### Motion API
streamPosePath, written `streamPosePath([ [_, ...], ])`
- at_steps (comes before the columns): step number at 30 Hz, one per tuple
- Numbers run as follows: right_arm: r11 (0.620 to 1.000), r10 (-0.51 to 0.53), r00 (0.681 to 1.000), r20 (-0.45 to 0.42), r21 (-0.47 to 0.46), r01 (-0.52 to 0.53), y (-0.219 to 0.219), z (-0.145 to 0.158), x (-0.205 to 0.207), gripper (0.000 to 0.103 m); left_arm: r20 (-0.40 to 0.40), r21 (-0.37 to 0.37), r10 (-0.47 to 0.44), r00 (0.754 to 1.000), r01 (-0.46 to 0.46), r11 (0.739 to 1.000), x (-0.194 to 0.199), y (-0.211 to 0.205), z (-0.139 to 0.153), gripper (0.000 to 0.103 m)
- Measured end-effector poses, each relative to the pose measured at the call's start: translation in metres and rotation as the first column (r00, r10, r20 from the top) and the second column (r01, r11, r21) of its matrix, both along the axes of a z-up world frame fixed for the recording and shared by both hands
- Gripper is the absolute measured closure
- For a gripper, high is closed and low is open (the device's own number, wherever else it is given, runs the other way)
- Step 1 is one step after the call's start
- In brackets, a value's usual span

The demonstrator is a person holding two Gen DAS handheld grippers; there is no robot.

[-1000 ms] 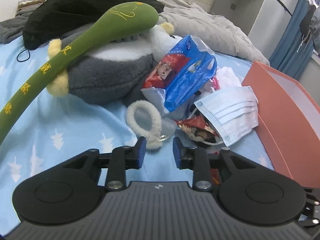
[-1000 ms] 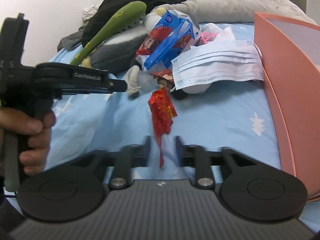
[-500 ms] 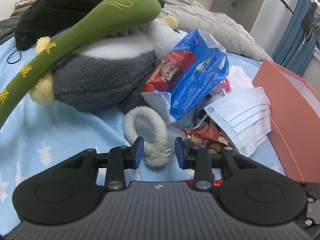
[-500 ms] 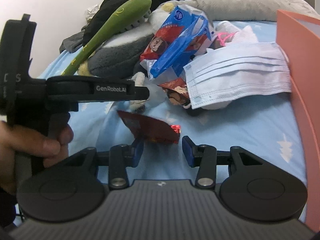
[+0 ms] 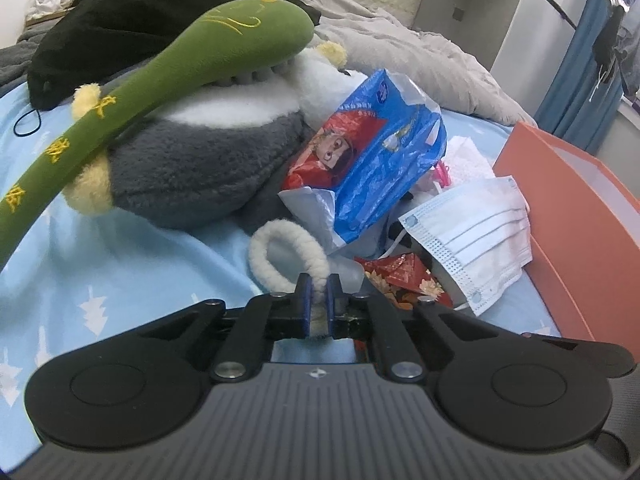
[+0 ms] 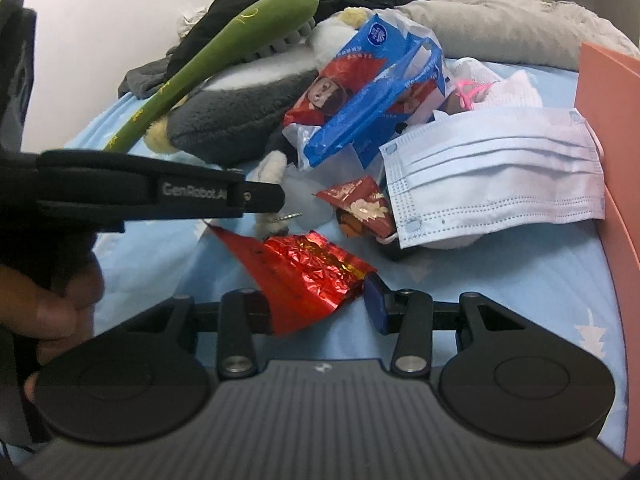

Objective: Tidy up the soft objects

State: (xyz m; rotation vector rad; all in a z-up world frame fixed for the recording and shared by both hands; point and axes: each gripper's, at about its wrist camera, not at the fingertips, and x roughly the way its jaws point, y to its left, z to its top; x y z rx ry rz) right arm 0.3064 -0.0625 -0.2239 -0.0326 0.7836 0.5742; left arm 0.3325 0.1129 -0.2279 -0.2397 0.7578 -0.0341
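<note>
Left wrist view. The left gripper (image 5: pixel 316 298) is pinching the near side of the fluffy white loop (image 5: pixel 285 254); its jaws have just been closing, and the pile is squeezed between the blue pads. The loop is lying on the blue bedsheet (image 5: pixel 120 276), just in front of the blue snack bag (image 5: pixel 380 152) and the grey plush toy (image 5: pixel 192 168), with the green plush stick (image 5: pixel 160 80) resting across the toy. A face mask (image 5: pixel 476 236) is leaning by the orange box (image 5: pixel 572 216). Judging progress: the soft things are sitting in one heap, nothing visible inside the box from here, so sorting looks barely begun. Open sheet lies to the left of the loop; the right is crowded by wrappers and the box wall.

Right wrist view. The right gripper (image 6: pixel 320 304) is standing part open, its jaws closing a little just now, with the red foil wrapper (image 6: pixel 304 276) lying between them. The left pad is hidden under the foil and the right pad sits just beside its edge, so a grip is not showing. The left gripper is reaching in from the left edge, a hand (image 6: pixel 48 304) around its handle. A second small wrapper (image 6: pixel 360 208) is lying touching the mask. Bare sheet is opening out to the right, ending at the box wall, where any swing would need care.
</note>
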Motion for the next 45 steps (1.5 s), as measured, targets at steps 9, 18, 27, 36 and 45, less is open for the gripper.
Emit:
streamPosePath([
  [9,1.0,0.003,1.0,0.012,-0.014,-0.003,-0.012,0.009,-0.018,0.065,0.013,-0.009,0.007,1.0,-0.007,1.0,-0.031,-0.005,0.02,0.094],
  [18,0.999,-0.018,1.0,0.011,-0.03,0.018,-0.036,0.022,-0.05,0.075,0.003,-0.031,0.004,1.0,-0.004,1.0,-0.075,-0.022,0.034,0.094],
  [27,0.998,-0.046,0.999,0.023,-0.041,0.046,-0.06,0.039,-0.084,0.075,0.002,-0.047,0.001,1.0,0.0,0.999,-0.116,-0.037,0.054,0.094],
  [36,0.995,-0.096,0.995,0.042,-0.018,0.097,-0.086,0.07,-0.111,0.075,0.018,-0.066,-0.025,1.0,0.027,0.997,-0.136,-0.062,0.083,0.094],
  [45,0.99,-0.144,0.985,0.094,0.018,0.143,-0.111,0.115,-0.118,0.075,0.066,-0.06,-0.065,0.996,0.069,0.996,-0.132,-0.085,0.133,0.094],
])
